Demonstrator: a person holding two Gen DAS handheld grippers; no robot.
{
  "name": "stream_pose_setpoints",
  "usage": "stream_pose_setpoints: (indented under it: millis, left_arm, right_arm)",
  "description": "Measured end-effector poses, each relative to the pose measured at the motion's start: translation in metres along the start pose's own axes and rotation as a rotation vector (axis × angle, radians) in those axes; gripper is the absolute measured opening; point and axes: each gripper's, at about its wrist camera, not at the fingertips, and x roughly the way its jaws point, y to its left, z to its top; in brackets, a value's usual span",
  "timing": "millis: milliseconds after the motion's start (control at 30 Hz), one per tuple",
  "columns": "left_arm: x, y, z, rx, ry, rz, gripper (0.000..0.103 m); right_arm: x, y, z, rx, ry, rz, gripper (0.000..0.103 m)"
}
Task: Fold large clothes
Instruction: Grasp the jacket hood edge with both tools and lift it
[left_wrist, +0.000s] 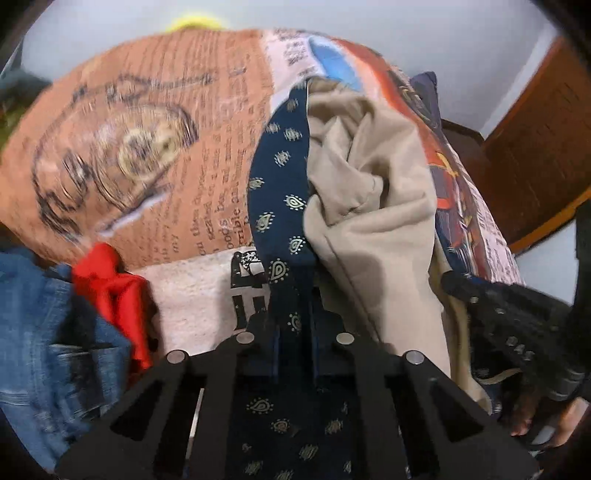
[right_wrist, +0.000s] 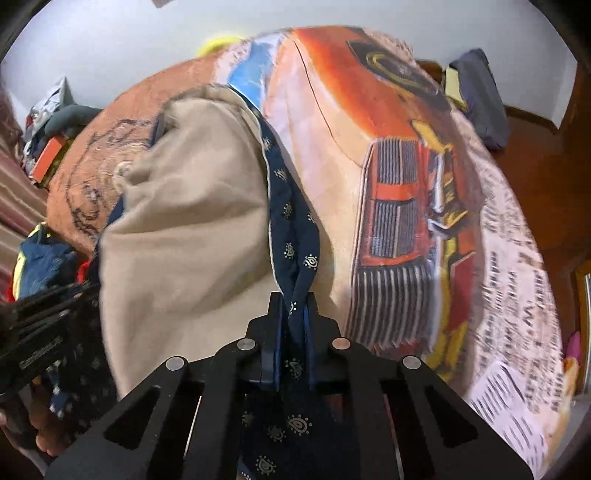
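I have the left gripper (left_wrist: 291, 295) and right gripper (right_wrist: 293, 306) both clamped on the navy paisley-print cloth (left_wrist: 280, 192), which runs toward twelve o'clock beside a crumpled beige garment (left_wrist: 369, 184), seemingly over the printed orange bedsheet (right_wrist: 369, 147).

even indoor light, motion blur, fisheye-warped edges.

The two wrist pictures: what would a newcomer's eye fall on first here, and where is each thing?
First comes the printed bedcover, orange with a big car and text, filling the background. Across it lies a beige garment, and along its edge runs a navy patterned cloth. The left gripper and the right gripper are each shut on that navy cloth at the bottom middle of their views, while blue jeans and a red cloth lie at the lower left.
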Motion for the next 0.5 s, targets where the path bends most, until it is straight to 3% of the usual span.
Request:
stream_pose_setpoints:
  millis: [233, 333, 500]
  left_arm:
    - [-0.086, -0.008, -0.022, 0.098, -0.072, -0.123, 0.011]
    - [-0.123, -0.016, -0.052, 0.174, -0.082, -0.154, 0.011]
    - [-0.142, -0.02, -0.111, 0.249, -0.042, -0.184, 0.011]
  right_arm:
    - [-0.1, 0.018, -0.033, -0.091, -0.121, 0.053, 0.009]
    - [-0.132, 0.025, -0.057, -0.124, -0.15, 0.076, 0.009]
    - [-0.162, 0.03, -0.112, -0.173, -0.153, 0.087, 0.009]
